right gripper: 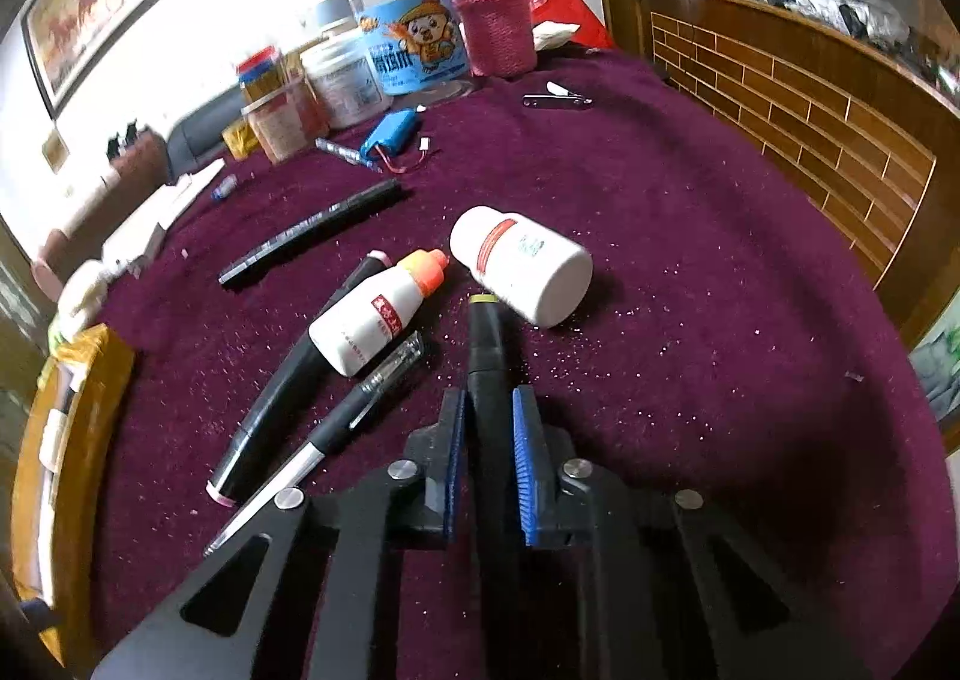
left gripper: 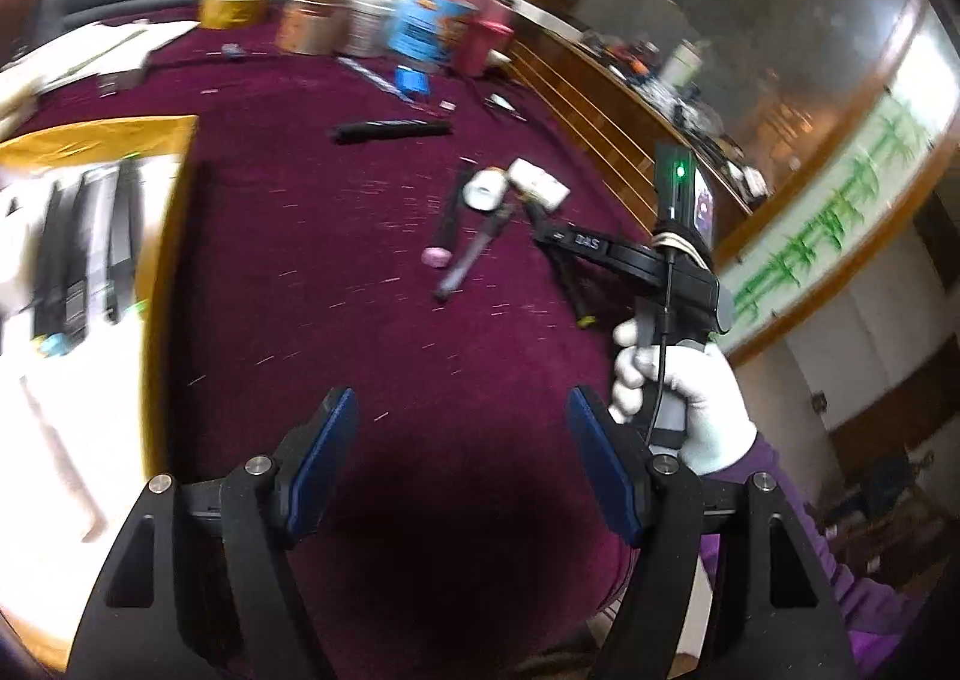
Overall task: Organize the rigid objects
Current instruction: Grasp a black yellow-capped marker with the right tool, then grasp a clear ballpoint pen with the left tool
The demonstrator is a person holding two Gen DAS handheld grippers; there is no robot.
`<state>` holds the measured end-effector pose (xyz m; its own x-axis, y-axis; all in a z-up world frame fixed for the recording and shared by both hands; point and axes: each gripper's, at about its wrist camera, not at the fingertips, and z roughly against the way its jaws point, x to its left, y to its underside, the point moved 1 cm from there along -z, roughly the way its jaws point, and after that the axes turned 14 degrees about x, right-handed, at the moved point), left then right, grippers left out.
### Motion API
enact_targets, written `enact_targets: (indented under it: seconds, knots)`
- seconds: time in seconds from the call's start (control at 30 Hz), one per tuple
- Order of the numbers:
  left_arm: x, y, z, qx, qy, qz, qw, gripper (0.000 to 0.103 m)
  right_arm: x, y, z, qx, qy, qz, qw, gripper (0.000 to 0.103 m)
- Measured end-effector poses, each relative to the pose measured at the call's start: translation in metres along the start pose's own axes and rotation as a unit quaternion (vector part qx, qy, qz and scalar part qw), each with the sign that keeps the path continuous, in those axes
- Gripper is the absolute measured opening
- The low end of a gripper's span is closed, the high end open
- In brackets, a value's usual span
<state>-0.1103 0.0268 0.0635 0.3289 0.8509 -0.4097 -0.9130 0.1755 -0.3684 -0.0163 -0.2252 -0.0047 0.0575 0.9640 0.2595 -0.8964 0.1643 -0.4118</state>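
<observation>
Along the left edge of the maroon tabletop (right gripper: 690, 236) sits a yellow-rimmed box (right gripper: 90, 374), and the left wrist view shows several dark pens already lying in it side by side; beside it, nearer the middle, a long black marker with a pink cap (right gripper: 282, 392) lies under a small white bottle with an orange cap (right gripper: 375, 317), with a clear-tipped ballpoint pen (right gripper: 336, 428) just alongside; further back a slim black pen (right gripper: 312, 227) lies alone, and behind it stand jars, a blue battery pack (right gripper: 390, 135) and a pink-sleeved flask (right gripper: 493, 20); right of the small bottle a larger white pill bottle (right gripper: 522, 263) lies on its side, its base touching or nearly touching the yellow-tipped end of a black marker (right gripper: 487, 356); that marker runs back between the blue pads of the right tool (right gripper: 487, 428), which pinch it near its middle; the left tool (left gripper: 462, 428) hangs spread and empty above bare cloth, well apart from the pile. The step in hand looks like picking up this marker for sorting into the box; the next move calls for a clean lift clear of the pill bottle, which may roll if nudged, then a carry leftward and a lay-down parallel to the pens already there.
</observation>
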Motion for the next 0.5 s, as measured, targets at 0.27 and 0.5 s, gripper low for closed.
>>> enact_targets:
  seconds: [0.27, 0.5]
  knots:
    - [-0.051, -0.06, -0.072, 0.035, -0.055, -0.119, 0.9908, 0.071, -0.031, 0.002, 0.001, -0.003, -0.106, -0.057, 0.993, 0.013]
    - [-0.064, -0.093, -0.132, 0.076, -0.128, -0.198, 0.9688, 0.071, -0.037, 0.001, -0.002, 0.001, -0.134, -0.068, 0.989, 0.013]
